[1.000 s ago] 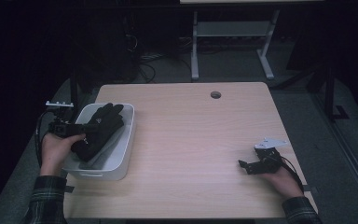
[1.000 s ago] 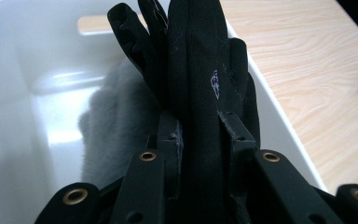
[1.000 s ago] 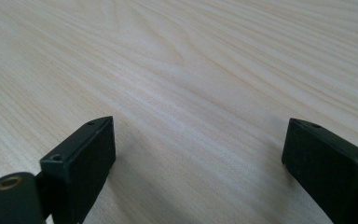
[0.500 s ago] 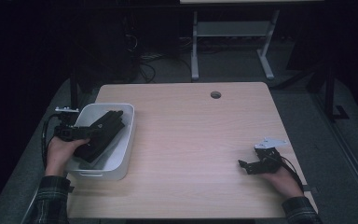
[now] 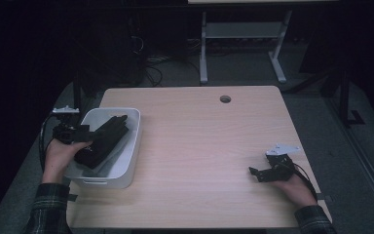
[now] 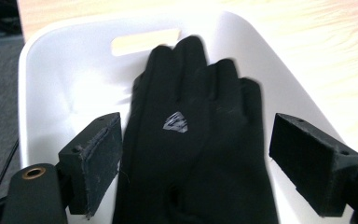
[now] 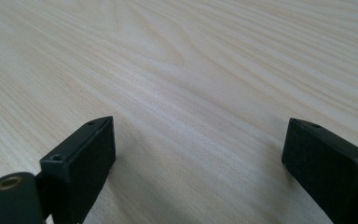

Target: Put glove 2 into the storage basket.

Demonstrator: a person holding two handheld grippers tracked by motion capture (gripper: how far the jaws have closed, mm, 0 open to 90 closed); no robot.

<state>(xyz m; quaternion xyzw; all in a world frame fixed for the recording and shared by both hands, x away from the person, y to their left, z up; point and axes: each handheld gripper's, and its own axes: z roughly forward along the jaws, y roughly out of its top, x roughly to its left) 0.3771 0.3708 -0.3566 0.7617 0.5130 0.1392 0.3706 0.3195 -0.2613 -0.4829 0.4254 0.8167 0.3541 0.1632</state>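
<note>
A black glove (image 5: 104, 139) with a small silver logo lies in the white plastic bin (image 5: 126, 165) at the table's left edge. In the left gripper view the glove (image 6: 191, 140) lies flat on the bin's floor, fingers toward the far wall (image 6: 65, 70). My left gripper (image 5: 88, 134) hovers at the bin's left rim. Its jaws have just been opening and now stand wide to either side of the glove (image 6: 198, 122), not pressing it. My right gripper (image 5: 253, 171) rests on the bare table at the front right, open with only wood between its jaws (image 7: 198, 123).
The light wooden table (image 5: 199, 146) has a round cable hole (image 5: 225, 99) near its far edge. Behind it stands a white desk frame (image 5: 238, 44), with cables on the dark floor. The bin sits flush with the table's left side.
The glove, held up over the bin a second ago, now lies down inside it. The left jaws have opened off it and the hand has drawn back slightly. The right hand has not moved.
</note>
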